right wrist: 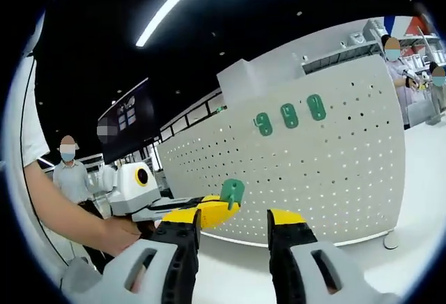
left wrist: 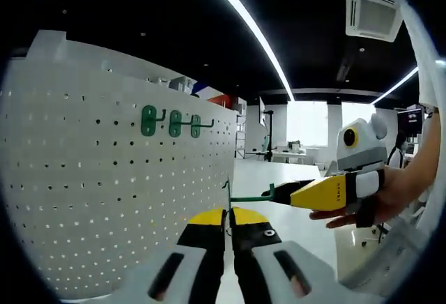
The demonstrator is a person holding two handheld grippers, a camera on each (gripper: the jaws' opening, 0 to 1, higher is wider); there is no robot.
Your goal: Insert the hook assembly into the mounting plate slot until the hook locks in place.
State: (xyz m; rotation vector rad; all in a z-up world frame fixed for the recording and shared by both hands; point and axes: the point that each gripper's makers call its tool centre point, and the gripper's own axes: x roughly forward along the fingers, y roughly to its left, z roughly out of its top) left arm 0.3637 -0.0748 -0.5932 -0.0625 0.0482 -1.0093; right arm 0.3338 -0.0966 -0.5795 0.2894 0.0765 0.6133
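Left fingers (left wrist: 209,222) pinch the green hook (left wrist: 251,196) between parted right fingers (right wrist: 182,224).

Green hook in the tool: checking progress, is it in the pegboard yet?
Out. The green hook sits in the left tool, clear of the pegboard.

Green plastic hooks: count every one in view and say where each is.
4. Three green plastic hooks sit in a row on the white perforated pegboard. The fourth hook is off the board, at the left gripper tip. None appear hidden.
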